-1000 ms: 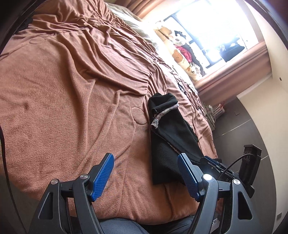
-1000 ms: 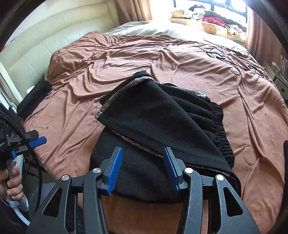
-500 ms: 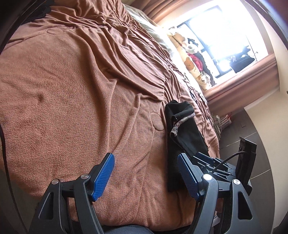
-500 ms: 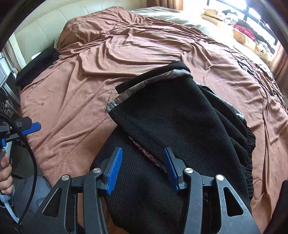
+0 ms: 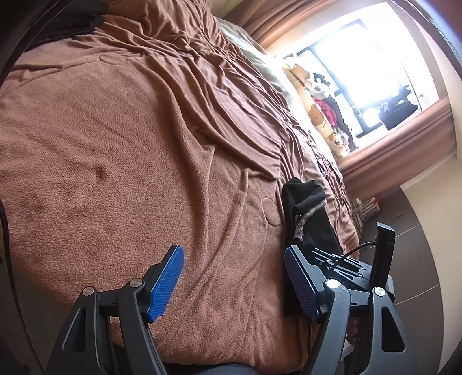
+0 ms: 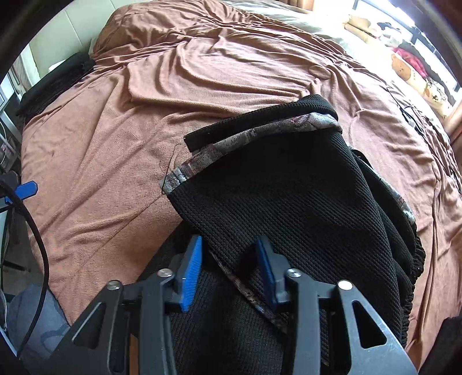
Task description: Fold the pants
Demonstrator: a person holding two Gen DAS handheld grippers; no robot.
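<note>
Black pants (image 6: 288, 207), partly folded with the patterned hem turned up, on the brown blanket (image 6: 179, 95) of the bed. Right tool (image 6: 228, 265) right over the near fold, blue pads apart, cloth between them but not pinched. Left tool (image 5: 234, 282) wide apart above bare blanket, left of the pants (image 5: 306, 207).

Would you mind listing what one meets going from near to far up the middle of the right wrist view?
Right gripper, open over the cloth → black pants → their patterned trim band → wrinkled brown blanket → pale bedding at the far edge.
</note>
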